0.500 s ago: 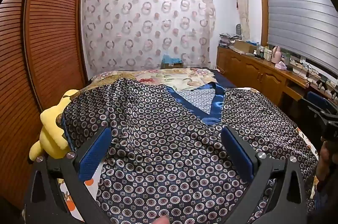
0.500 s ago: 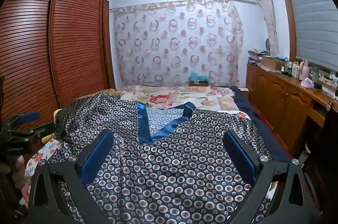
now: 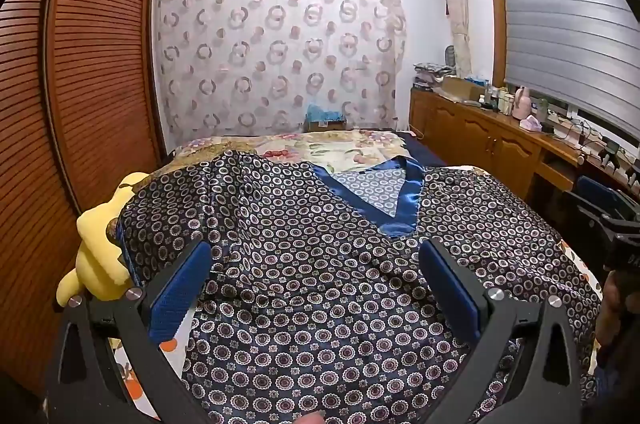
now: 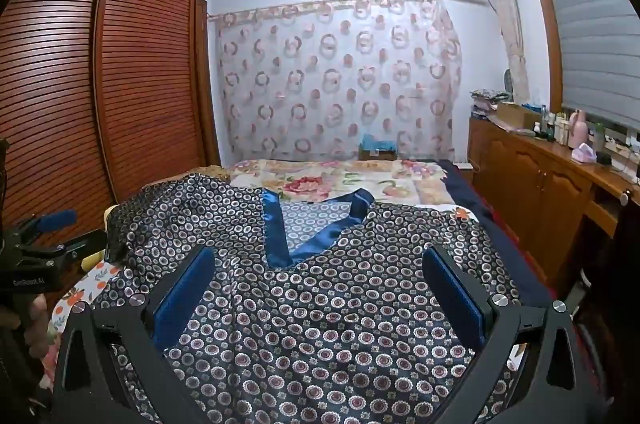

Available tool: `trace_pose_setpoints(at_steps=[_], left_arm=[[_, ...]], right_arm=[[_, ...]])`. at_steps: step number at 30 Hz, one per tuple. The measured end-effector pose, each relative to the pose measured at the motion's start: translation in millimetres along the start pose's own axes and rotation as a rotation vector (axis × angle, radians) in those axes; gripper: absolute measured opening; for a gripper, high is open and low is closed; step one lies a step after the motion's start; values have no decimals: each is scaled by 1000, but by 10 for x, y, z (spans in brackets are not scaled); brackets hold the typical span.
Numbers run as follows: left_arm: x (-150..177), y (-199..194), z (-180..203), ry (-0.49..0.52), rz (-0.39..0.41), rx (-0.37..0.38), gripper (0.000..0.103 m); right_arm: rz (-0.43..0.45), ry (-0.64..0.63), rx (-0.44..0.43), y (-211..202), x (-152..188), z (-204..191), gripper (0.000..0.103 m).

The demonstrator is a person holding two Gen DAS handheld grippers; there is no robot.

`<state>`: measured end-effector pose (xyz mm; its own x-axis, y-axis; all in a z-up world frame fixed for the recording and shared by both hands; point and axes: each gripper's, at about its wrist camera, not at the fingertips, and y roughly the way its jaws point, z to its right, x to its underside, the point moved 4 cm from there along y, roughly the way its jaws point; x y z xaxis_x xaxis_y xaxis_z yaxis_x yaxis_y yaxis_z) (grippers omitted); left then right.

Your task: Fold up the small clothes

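A dark navy satin top (image 3: 312, 264) with a small ring pattern and a blue V-neck trim (image 3: 394, 208) lies spread front up on the bed, neck away from me. It also shows in the right wrist view (image 4: 320, 304), with its blue trim (image 4: 280, 236). My left gripper (image 3: 316, 288) hovers open above its left half and holds nothing. My right gripper (image 4: 320, 292) hovers open above its middle and right half and holds nothing. The left gripper also shows at the left edge of the right wrist view (image 4: 44, 236).
A yellow plush toy (image 3: 100, 248) sits at the bed's left edge beside the wooden wardrobe (image 3: 80, 104). A floral bedsheet (image 4: 340, 180) covers the far bed. A wooden cabinet (image 4: 540, 192) with bottles runs along the right wall.
Both grippers have shifted slightly back and up over the top. The garment lies as before.
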<state>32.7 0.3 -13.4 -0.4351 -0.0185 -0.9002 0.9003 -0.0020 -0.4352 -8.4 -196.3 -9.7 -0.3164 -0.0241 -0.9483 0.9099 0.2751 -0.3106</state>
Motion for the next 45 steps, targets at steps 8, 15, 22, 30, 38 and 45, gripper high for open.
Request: trace_pose_setpoints(at_steps=[8,15,22,30,38,45], left_arm=[[-30,8,-8,3,4,0,103],[-36,2,-6,5,5,-1,103],[-33,-1,4,8,7,-4,103],[-33,-6,8,9,8,-5,103],[-17,0,8,10,8,-4,103],[-16,-4,13,12,9,-5,103]], right_arm=[[-6,1,2,34,-41,27,103],[-6,3,0,35,-37,4,103],[-7,4,-1,38,-39,11,103],[-7,6,-3,48,-41,5,103],[-9,8,-4,50,-37,13,103],[-9,8,-5,59,-47,-5,103]])
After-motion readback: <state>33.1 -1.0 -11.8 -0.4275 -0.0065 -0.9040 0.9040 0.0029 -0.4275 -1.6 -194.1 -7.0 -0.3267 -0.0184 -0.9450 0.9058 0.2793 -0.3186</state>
